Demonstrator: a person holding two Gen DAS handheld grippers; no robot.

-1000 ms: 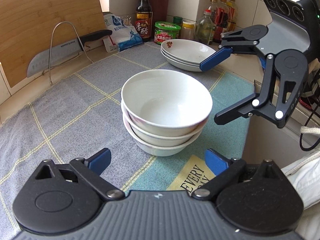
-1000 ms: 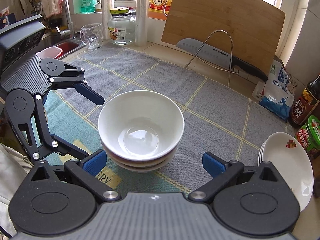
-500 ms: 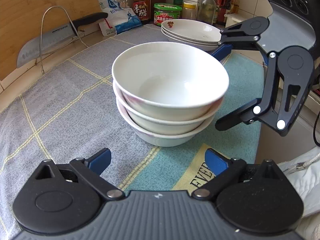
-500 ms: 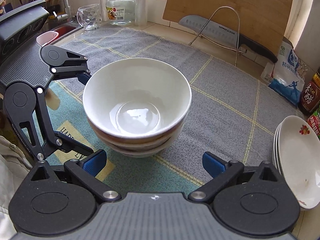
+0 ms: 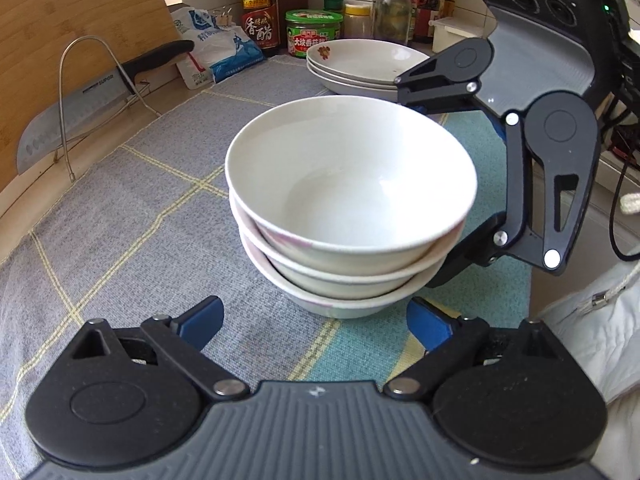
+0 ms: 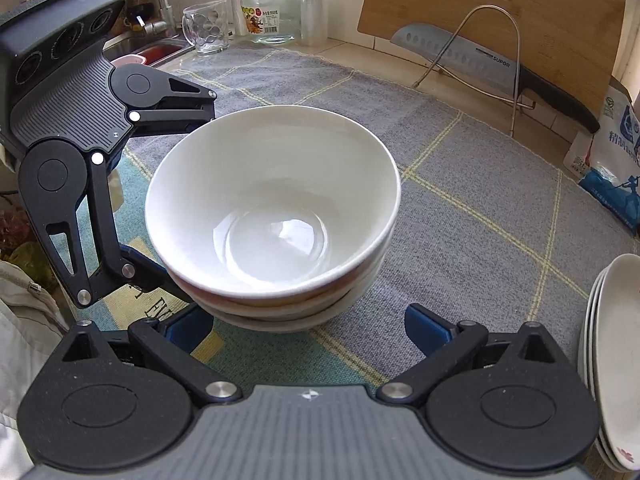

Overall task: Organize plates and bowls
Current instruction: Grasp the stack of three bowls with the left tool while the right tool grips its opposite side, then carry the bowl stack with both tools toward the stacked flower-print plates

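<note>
- Left wrist view: your left gripper is spread wide, its blue pads low at either side of the bowls, apart from them as far as you can tell.
- The three nested white bowls stand on the grey checked mat. Your right gripper comes in from the right, fingers wide, one behind the stack and one low at its right; contact cannot be told.
- The plates are stacked beyond the bowls, before the jars and bottles.
- Right wrist view: your right gripper is wide, pads flanking the foot of the bowls.
- Your left gripper straddles the stack at left, also wide.
- The plates sit at the right edge; a knife leans on a wire rack before the board.
</note>
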